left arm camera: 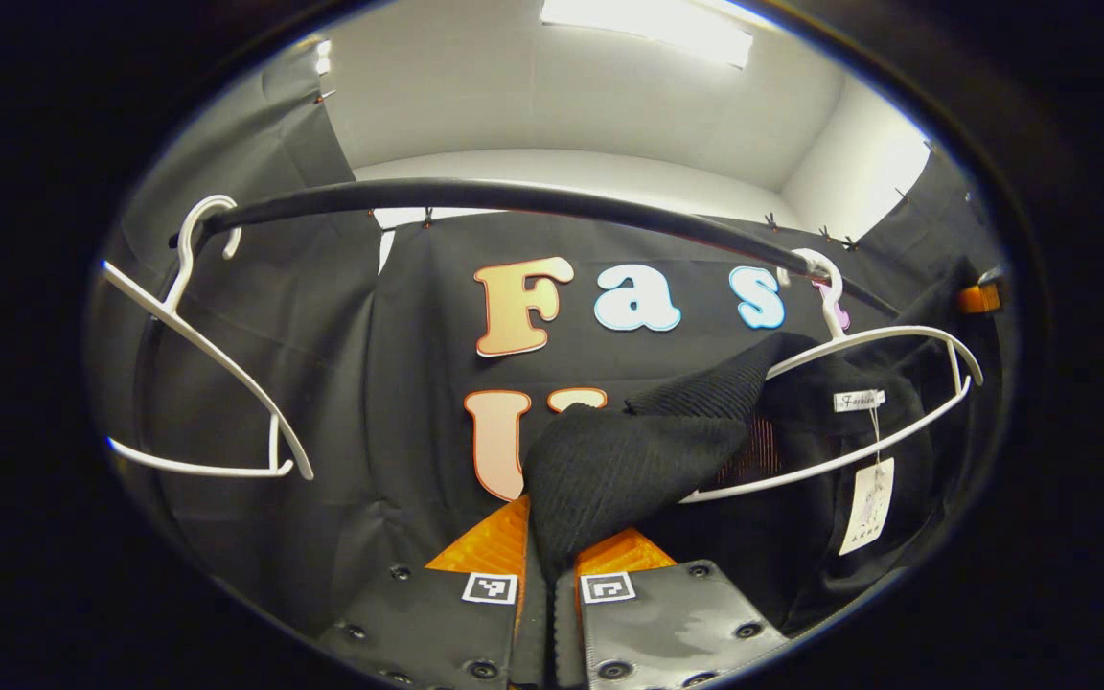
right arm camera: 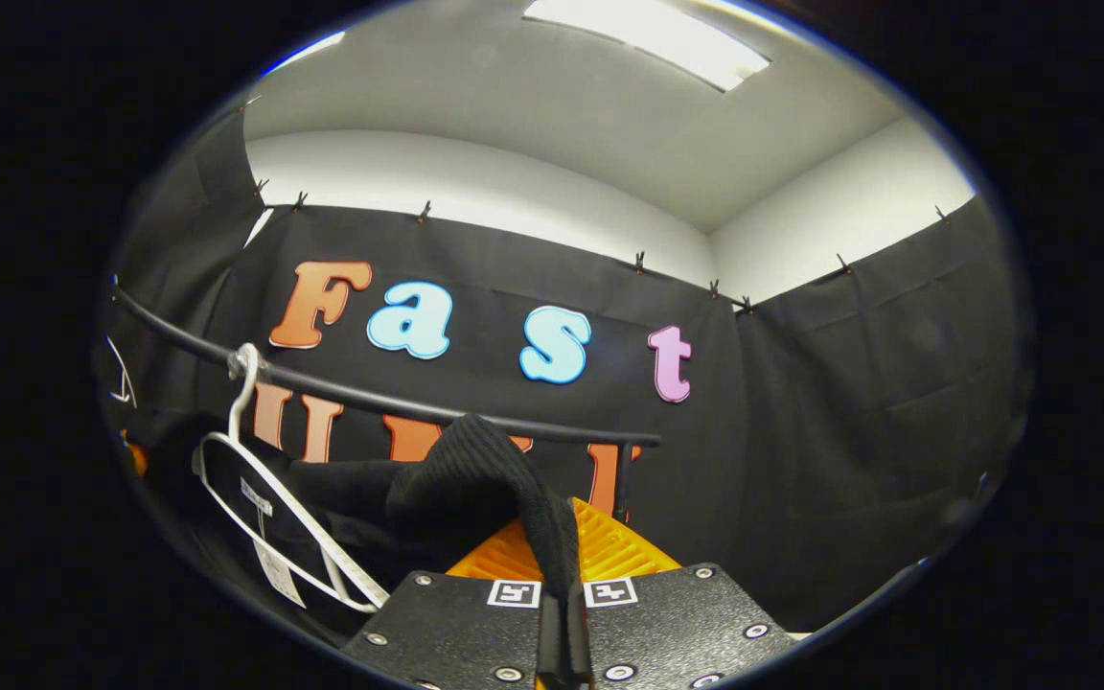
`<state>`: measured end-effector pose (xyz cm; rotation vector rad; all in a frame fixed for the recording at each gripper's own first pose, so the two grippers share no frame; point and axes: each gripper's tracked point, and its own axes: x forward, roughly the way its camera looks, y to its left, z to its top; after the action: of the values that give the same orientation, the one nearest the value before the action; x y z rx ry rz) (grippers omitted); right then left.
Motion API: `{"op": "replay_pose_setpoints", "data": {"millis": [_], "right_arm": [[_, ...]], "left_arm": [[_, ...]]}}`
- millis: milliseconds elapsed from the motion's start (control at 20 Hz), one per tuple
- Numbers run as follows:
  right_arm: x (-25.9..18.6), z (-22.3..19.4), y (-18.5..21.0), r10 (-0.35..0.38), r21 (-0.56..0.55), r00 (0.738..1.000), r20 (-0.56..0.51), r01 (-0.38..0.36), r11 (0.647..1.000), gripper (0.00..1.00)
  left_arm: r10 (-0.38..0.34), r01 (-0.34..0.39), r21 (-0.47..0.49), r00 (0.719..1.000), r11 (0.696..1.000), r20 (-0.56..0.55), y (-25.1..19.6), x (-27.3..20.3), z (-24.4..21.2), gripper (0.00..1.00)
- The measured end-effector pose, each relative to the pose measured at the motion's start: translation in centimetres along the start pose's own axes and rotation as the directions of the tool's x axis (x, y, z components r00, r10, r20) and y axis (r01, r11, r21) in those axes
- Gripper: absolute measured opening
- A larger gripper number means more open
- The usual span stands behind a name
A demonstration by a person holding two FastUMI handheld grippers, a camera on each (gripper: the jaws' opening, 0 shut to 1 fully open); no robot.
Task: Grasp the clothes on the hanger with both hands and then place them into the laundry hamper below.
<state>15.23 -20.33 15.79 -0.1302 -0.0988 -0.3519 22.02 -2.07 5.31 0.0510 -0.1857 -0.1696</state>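
Grippers (left arm camera: 549, 565) (right arm camera: 562, 575) raised, pinching garment (left arm camera: 629, 460)

An empty hanger (left arm camera: 207, 355) and the rail (left arm camera: 514, 201) crowd the left; open space lies between hangers.

**Where each thing sits on the rail**

In the left gripper view, an empty hanger (left arm camera: 197, 383) hangs at the left end of the rail (left arm camera: 514, 199). The second hanger (left arm camera: 859, 402) hangs at the right end, with the garment (left arm camera: 629, 460) on it. A tag (left arm camera: 866, 505) hangs below this hanger.
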Motion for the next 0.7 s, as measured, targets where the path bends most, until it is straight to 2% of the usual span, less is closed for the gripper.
{"op": "replay_pose_setpoints", "data": {"millis": [200,250,400,450,600,650,700], "right_arm": [[0.1,-5.3,0.5,0.012,0.027,0.998,-0.063,-0.010,1.000,0.02],[-0.2,-6.5,1.0,0.020,0.042,0.997,-0.080,-0.017,0.999,0.02],[-2.4,-9.3,2.8,0.061,0.084,0.993,-0.105,-0.052,0.995,0.02],[-3.2,-10.2,3.2,0.070,0.090,0.991,-0.115,-0.060,0.994,0.02],[-5.7,-12.2,4.8,0.094,0.106,0.986,-0.135,-0.079,0.991,0.02],[-6.4,-12.6,5.3,0.104,0.105,0.985,-0.140,-0.090,0.990,0.02],[-7.0,-12.7,5.7,0.111,0.101,0.984,-0.141,-0.098,0.990,0.02]], "left_arm": [[0.002,-0.002,-0.017,1.000,1.000,-0.008,0.1,0.2,0.4,0.13],[0.006,-0.006,-0.024,1.000,1.000,-0.006,0.2,0.4,0.6,0.10],[0.025,-0.026,-0.029,1.000,0.999,-0.013,0.9,1.8,1.2,0.13],[0.034,-0.034,-0.019,0.999,0.999,-0.016,1.3,2.5,1.2,0.10],[0.047,-0.047,-0.012,0.998,0.999,-0.032,2.1,5.4,1.7,0.10],[0.050,-0.051,-0.010,0.998,0.999,-0.035,2.2,5.9,1.6,0.13],[0.053,-0.054,-0.003,0.998,0.999,-0.034,2.4,6.3,1.6,0.10]]}}
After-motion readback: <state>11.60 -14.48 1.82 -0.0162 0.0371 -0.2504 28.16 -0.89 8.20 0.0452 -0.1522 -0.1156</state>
